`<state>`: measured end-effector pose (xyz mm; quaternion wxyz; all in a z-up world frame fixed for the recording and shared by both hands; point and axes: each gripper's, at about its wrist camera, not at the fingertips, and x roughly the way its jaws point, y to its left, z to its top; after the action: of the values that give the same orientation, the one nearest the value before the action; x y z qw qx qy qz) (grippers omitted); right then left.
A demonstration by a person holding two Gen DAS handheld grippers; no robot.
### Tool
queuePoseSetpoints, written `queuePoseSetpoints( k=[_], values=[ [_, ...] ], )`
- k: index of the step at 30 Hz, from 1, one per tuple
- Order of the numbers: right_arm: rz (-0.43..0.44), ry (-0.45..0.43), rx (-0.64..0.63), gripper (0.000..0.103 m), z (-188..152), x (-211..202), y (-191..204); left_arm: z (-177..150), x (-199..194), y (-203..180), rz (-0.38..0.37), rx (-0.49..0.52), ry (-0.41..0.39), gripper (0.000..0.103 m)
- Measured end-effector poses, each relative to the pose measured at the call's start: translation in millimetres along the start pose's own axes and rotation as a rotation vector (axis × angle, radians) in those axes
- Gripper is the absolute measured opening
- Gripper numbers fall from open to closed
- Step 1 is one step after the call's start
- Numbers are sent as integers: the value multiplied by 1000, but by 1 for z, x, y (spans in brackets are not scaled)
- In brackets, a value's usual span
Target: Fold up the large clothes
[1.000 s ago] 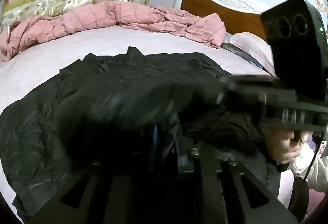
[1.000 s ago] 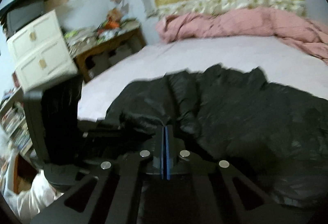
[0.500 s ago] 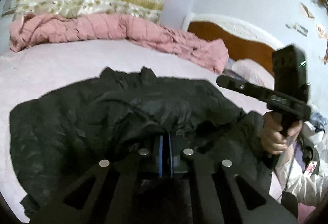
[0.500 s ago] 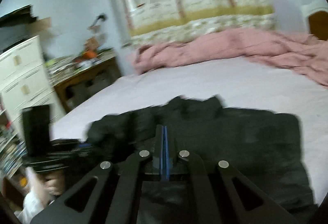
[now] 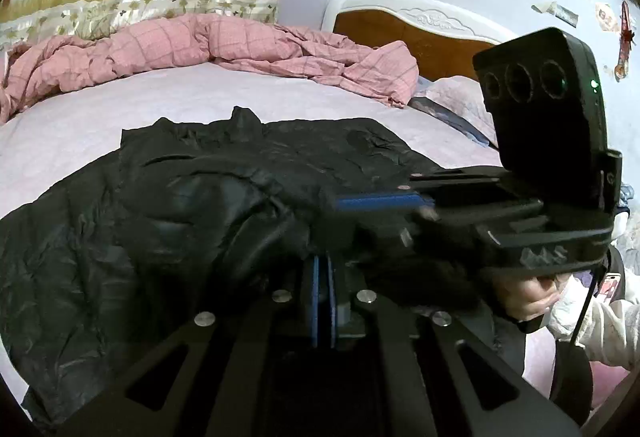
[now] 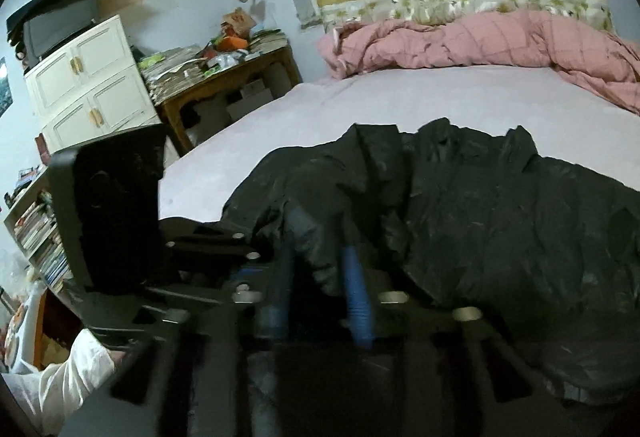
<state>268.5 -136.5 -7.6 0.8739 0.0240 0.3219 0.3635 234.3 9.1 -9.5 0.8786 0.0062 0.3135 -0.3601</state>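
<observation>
The left gripper [image 5: 323, 301] points forward and low over the near edge of the bed [image 5: 120, 117], its two blue-lined fingers pressed almost together with a fold of the black jacket [image 5: 192, 205] bunched right at their tips; the pinch point is buried in dark cloth, so whether fabric sits between the pads cannot be told for sure. The jacket spreads out ahead of and to the left of this gripper, lying crumpled on the pale sheet.

The right gripper [image 6: 320, 277] is level and close beside the left one, crossing in from its right side, held by a hand [image 5: 528, 297] in a white sleeve. Its blue-padded fingers [image 6: 358, 297] stand clearly apart, with a hanging fold of the jacket between them but not clamped. The view is blurred here. Most of the jacket lies ahead and to the right of this gripper.

Beyond both grippers, a pink quilt [image 5: 208, 45] is heaped along the far edge of the bed. A wooden headboard [image 5: 420, 33] stands far right of the left gripper, and a white cabinet [image 6: 88, 77] and a cluttered table [image 6: 224, 65] far left of the right one.
</observation>
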Motion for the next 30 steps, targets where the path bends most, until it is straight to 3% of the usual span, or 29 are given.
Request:
queuePoseSetpoints(
  k=[2, 3, 7, 11, 14, 17, 20, 23, 24, 26, 27, 28, 30],
  values=[
    [-71, -59, 20, 7, 1, -8, -5, 0, -1, 1, 32, -6, 1, 14],
    [-113, -87, 21, 7, 4, -13, -7, 1, -3, 3, 48, -19, -7, 26],
    [-295, -176, 51, 7, 10, -36, -26, 3, -20, 15, 75, -62, -72, 35],
    [-575, -242, 72, 7, 18, -63, -51, 4, -40, 32, 215, -101, -142, 41],
    [-666, -240, 152, 7, 23, -81, -79, 2, -47, 50, 385, -149, -141, 42],
    [-740, -242, 205, 7, 26, -92, -98, -3, -46, 78, 555, -240, -88, 42],
    [-762, -288, 247, 7, 25, -107, -109, -13, -44, 113, 619, -400, -45, 42],
    [-745, -262, 265, 10, 25, -110, -119, -20, -39, 124, 665, -431, -11, 42],
    [-736, -255, 273, 17, 25, -107, -119, -21, -37, 123, 685, -420, -1, 42],
    [-732, -227, 273, 39, 26, -103, -120, -21, -31, 121, 703, -405, 19, 42],
    [-732, -217, 268, 58, 26, -101, -117, -22, -28, 120, 710, -398, 30, 42],
    [-723, -206, 265, 64, 26, -99, -117, -22, -25, 121, 719, -392, 42, 42],
    [-690, -163, 275, 64, 25, -92, -121, -25, -21, 121, 737, -389, 63, 42]
  ],
)
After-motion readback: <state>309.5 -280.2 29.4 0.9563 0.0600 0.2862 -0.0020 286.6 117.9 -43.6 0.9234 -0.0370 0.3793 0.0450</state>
